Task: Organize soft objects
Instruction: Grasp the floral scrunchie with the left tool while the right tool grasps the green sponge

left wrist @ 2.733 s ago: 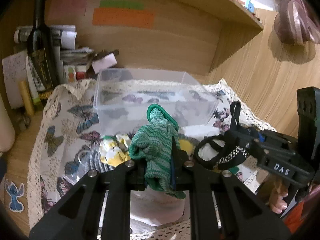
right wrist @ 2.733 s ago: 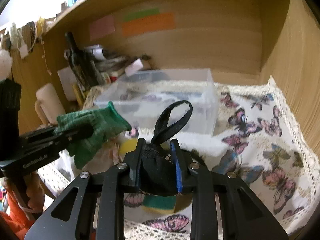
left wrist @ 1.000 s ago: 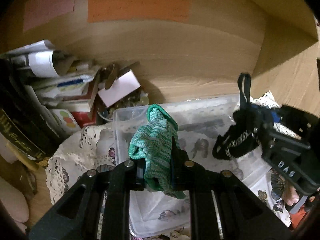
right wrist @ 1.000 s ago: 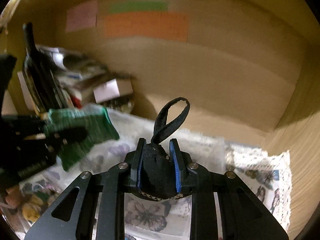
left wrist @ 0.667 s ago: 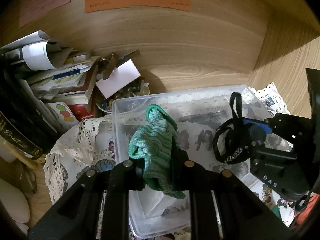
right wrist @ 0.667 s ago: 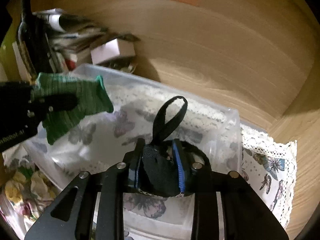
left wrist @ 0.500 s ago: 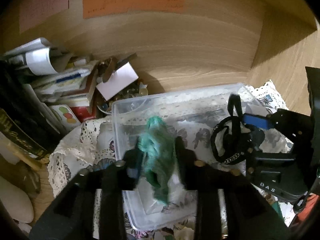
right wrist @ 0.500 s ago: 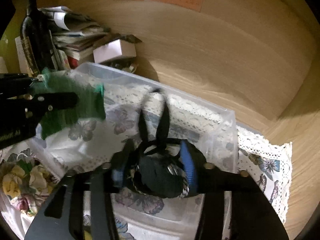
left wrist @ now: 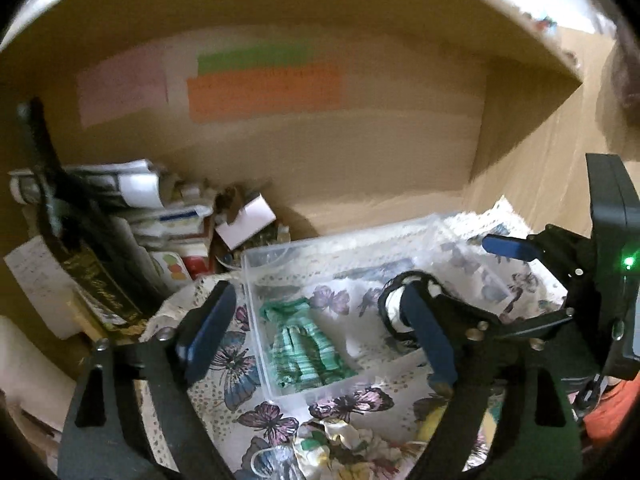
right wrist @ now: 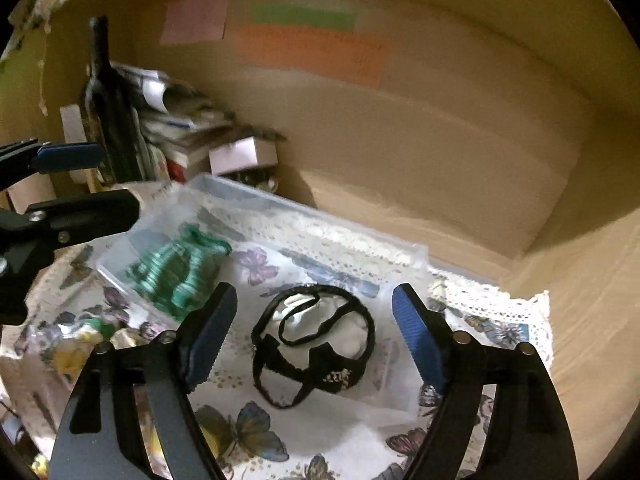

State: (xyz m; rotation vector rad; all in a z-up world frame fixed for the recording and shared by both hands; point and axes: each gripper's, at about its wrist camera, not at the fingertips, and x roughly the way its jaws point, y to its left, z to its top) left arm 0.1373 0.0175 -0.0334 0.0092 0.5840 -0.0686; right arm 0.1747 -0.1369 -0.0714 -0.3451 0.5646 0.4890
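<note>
A green knitted glove point(left wrist: 306, 350) lies in the left end of a clear plastic bin point(left wrist: 256, 344); it also shows in the right wrist view point(right wrist: 176, 266). A black strappy fabric piece point(right wrist: 316, 344) lies in the right part of the bin point(right wrist: 416, 256). My left gripper point(left wrist: 316, 332) is open and empty above the glove. My right gripper point(right wrist: 310, 328) is open and empty above the black piece. The right gripper also shows in the left wrist view point(left wrist: 500, 280), hiding part of the black piece point(left wrist: 394, 304).
A butterfly-print cloth point(right wrist: 256, 436) with lace edging covers the desk. A dark bottle point(left wrist: 68, 248), stacked papers point(left wrist: 132, 200) and a small white box point(right wrist: 244, 154) stand at the back left. Floral fabric point(left wrist: 340, 444) lies in front of the bin. Wooden walls enclose the nook.
Both grippers opened and let go: the green glove and the black piece dropped into the bin. Both grippers have pulled back and up.
</note>
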